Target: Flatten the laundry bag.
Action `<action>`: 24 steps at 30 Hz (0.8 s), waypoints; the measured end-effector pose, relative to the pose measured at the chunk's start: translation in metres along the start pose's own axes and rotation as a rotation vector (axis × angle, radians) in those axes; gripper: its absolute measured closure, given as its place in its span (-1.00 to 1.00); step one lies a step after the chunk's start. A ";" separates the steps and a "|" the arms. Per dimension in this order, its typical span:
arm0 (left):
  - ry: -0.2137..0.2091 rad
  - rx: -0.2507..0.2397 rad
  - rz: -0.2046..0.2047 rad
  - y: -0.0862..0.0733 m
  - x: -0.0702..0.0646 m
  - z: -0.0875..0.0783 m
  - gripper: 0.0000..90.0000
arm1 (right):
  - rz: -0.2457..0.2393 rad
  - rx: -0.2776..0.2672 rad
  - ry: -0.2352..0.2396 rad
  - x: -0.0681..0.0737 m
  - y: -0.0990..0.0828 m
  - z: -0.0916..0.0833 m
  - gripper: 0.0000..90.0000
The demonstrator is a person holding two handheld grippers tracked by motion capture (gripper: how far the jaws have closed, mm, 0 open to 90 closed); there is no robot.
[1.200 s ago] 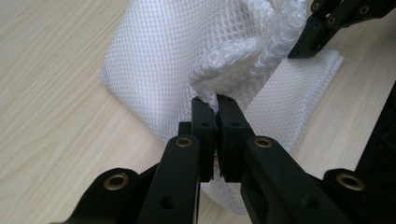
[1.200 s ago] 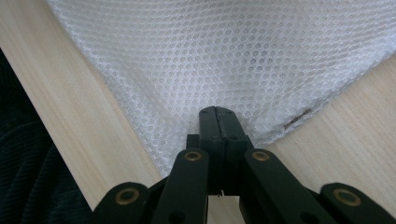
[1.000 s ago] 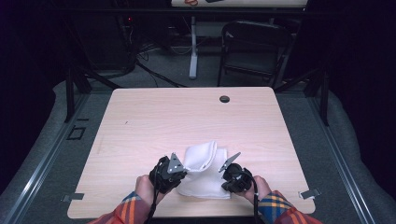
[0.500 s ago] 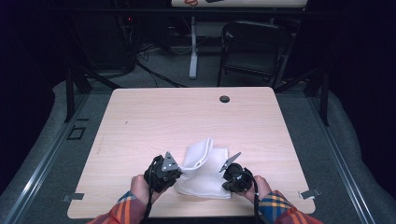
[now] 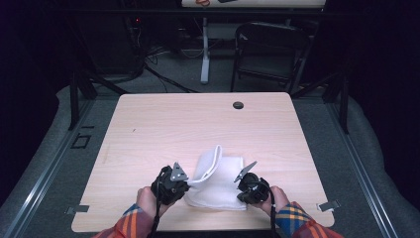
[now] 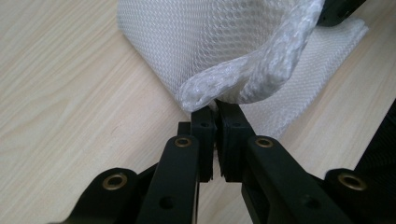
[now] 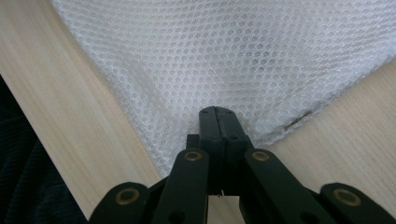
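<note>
A white mesh cloth (image 5: 218, 183) with a fine honeycomb weave lies near the front edge of the pale wood-grain surface (image 5: 163, 124). Both tools, left tool (image 5: 184, 184) and right tool (image 5: 242, 184), are black with brass-coloured rivets; the sleeves (image 5: 129, 227) are orange-and-blue plaid.

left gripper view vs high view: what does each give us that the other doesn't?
Left gripper view: the fine weave of the white mesh bag, its thick rolled hem lifted off the wood, and the left tongs pinched shut on that hem.

High view: the whole table with its dark round grommet, the right tongs at the bag's other near corner, both plaid-sleeved forearms, and the chair and cables beyond.

Both: the bag lying on the light wood, one edge raised by the left tongs.
</note>
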State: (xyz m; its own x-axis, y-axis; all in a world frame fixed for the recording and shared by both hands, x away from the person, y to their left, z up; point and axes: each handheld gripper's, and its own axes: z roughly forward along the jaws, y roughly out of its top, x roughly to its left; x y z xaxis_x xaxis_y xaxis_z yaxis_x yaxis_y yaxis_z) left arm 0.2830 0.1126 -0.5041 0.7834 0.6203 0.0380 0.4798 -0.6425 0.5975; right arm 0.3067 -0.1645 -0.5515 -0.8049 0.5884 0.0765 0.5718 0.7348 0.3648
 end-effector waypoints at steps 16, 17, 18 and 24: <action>-0.031 0.068 -0.036 -0.007 0.010 0.003 0.90 | 0.007 0.009 -0.012 -0.005 -0.002 -0.002 1.00; -0.031 0.068 -0.040 -0.007 0.010 0.003 0.90 | 0.006 0.009 -0.015 -0.005 -0.002 -0.002 1.00; -0.032 0.072 -0.041 -0.008 0.011 0.003 0.90 | 0.013 0.010 -0.018 -0.006 -0.003 -0.002 1.00; -0.026 0.096 -0.055 -0.010 0.015 0.004 0.87 | 0.017 0.005 -0.016 -0.007 -0.003 -0.002 1.00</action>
State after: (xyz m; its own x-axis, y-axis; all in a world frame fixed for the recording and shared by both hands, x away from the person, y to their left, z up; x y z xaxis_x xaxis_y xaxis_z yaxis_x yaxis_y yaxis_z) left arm 0.2916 0.1264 -0.5124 0.7643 0.6447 -0.0139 0.5569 -0.6490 0.5184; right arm 0.3100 -0.1720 -0.5511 -0.7926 0.6060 0.0683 0.5862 0.7263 0.3589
